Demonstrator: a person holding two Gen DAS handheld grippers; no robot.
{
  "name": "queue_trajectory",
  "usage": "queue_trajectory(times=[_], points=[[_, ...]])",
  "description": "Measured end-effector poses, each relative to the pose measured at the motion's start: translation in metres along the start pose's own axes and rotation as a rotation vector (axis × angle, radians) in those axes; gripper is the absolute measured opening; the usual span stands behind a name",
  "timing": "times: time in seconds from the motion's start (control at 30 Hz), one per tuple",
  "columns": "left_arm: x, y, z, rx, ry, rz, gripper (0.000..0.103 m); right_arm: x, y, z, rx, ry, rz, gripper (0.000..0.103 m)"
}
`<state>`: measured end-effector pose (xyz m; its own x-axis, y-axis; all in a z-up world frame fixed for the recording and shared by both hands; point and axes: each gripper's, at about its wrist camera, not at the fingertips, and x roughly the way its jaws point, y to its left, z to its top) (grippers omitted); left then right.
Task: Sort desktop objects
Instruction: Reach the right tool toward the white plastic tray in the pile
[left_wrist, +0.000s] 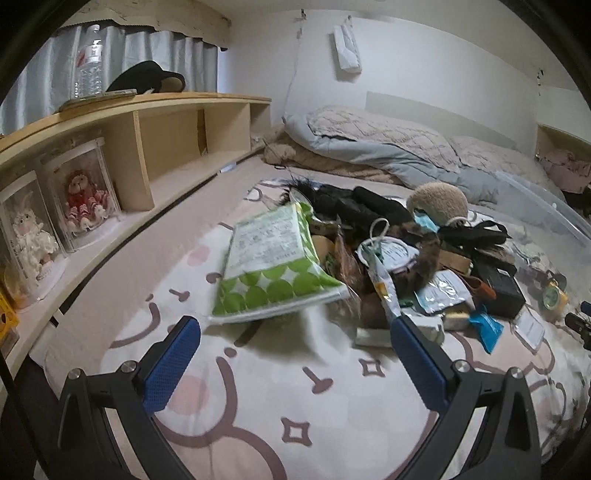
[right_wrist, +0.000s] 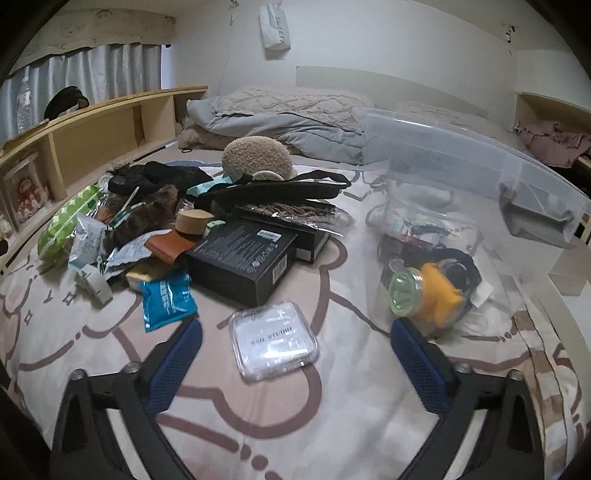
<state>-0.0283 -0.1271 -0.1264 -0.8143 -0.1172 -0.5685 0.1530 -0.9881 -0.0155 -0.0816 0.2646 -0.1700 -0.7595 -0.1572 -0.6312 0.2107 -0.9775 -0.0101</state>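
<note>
— What's in the heap on the bed?

— A green-dotted white pack (left_wrist: 271, 266) lying tilted at its left edge, a black box (right_wrist: 242, 264) flat near the middle, a blue sachet (right_wrist: 168, 297) just beside it.

— And apart from the heap?

— A clear square case (right_wrist: 274, 339) flat on the sheet. The clear plastic bin (right_wrist: 480, 173) holds a yellow lamp (right_wrist: 424, 291).

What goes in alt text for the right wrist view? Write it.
Open tongs hover over a clear square case on a patterned bedsheet. Left lies a clutter pile with a black box; right, a clear bin holding a yellow lamp.
</note>
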Motion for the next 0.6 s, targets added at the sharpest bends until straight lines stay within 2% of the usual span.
queue_trajectory(times=[0.17, 0.23, 0.3, 0.47, 0.6], points=[[0.006, 0.003, -0.001, 0.000, -0.002, -0.014, 0.103, 0.023, 0.007, 0.010, -0.011, 0.035, 0.045, 0.047], [0.010, 0.001, -0.001, 0.004, 0.001, -0.030, 0.103, 0.032, 0.015, 0.014, -0.034, 0.047, 0.077, 0.043], [0.014, -0.001, -0.001, 0.009, 0.005, -0.053, 0.103, 0.043, 0.026, 0.018, -0.061, 0.073, 0.142, 0.033], [0.029, -0.016, 0.000, 0.052, 0.014, -0.112, 0.103, 0.066, 0.050, 0.027, -0.088, 0.139, 0.278, 0.030], [0.043, -0.032, 0.001, 0.099, 0.020, -0.129, 0.103, 0.076, 0.077, 0.036, -0.127, 0.163, 0.368, 0.030]])
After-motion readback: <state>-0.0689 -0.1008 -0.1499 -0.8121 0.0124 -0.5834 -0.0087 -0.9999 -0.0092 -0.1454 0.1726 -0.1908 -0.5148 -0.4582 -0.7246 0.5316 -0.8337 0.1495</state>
